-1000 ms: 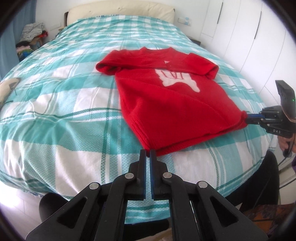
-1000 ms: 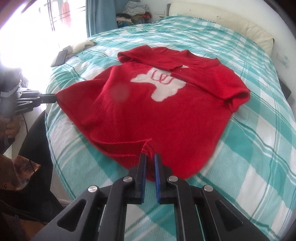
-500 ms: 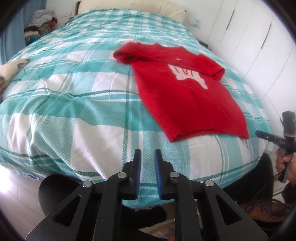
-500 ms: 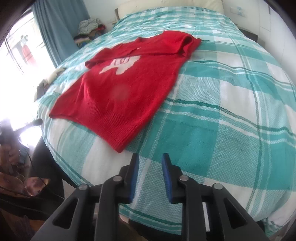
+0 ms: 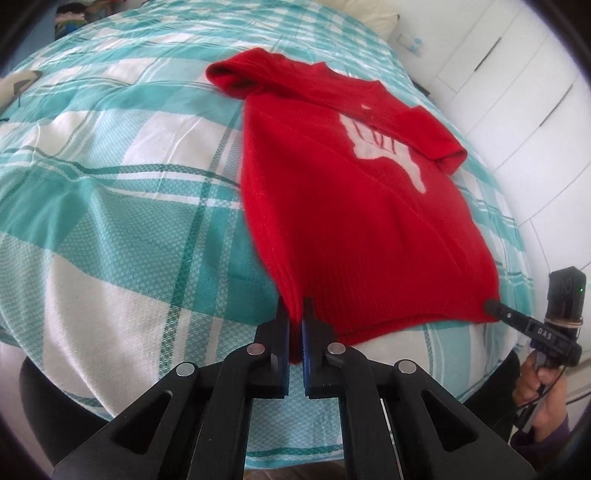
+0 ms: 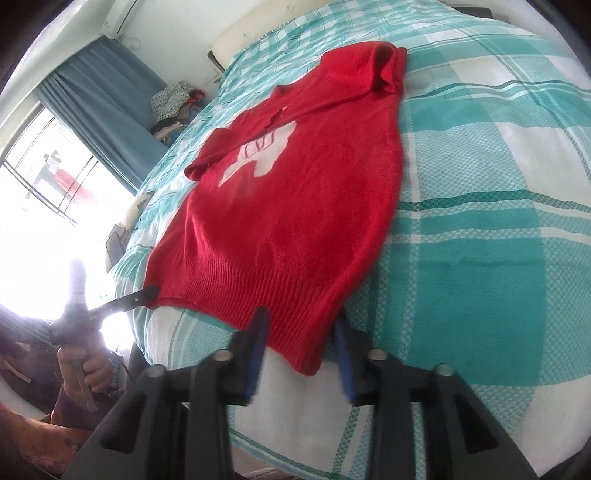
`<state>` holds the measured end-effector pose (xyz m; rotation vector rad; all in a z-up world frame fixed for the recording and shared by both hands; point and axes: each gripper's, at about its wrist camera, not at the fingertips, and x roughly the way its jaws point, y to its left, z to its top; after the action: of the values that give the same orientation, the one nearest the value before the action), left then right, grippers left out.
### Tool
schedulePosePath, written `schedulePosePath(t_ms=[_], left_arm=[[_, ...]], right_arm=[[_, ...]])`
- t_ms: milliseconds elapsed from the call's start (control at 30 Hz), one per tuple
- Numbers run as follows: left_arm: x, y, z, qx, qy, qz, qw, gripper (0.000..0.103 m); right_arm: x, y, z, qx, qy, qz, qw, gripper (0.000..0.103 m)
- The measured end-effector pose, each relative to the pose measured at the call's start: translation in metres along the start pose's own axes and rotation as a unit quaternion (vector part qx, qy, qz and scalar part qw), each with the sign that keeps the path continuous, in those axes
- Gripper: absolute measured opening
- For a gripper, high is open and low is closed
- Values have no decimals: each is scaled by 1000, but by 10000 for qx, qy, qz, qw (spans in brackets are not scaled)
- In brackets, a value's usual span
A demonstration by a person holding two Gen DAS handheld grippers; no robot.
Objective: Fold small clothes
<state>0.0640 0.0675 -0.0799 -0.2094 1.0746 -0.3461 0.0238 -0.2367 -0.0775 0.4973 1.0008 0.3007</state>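
A red knitted sweater (image 5: 354,206) with a white motif lies flat on a teal and white checked bed (image 5: 118,206), sleeves folded in. My left gripper (image 5: 294,314) is shut on the sweater's near-left hem corner. In the right wrist view the sweater (image 6: 295,206) fills the middle. My right gripper (image 6: 301,325) is open, its jaws on either side of the near-right hem corner. The right gripper also shows in the left wrist view (image 5: 495,306) at the hem's far corner. The left gripper shows in the right wrist view (image 6: 147,293) at the other corner.
A pillow (image 5: 369,14) lies at the head of the bed. White wardrobe doors (image 5: 517,74) stand to the right. A blue curtain (image 6: 99,107), a bright window and a pile of clothes (image 6: 173,103) are to the left. A small object (image 5: 18,81) lies at the bed's left edge.
Both grippers had let go and drawn back from the sweater. They have come back to the hem corners: the left has shut on its corner, the right has opened wide around its corner.
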Motion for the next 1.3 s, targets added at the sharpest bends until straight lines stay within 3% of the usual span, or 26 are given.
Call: schedulePosePath(t_ms=[200,600,1300], left_arm=[[-29,15,-15,101,-187,236,9995,2],[-9,14,-23,372,-131,622,9973,2],[1,19,-28,350,-156,584,9976,3]], right_arm=[[-27,-9,-10,142,-48,-401,9991,4],[-16,-17,-17,89,60,-934,9956,3],[-8,-18,-21,275,29,-1030,9943,3]])
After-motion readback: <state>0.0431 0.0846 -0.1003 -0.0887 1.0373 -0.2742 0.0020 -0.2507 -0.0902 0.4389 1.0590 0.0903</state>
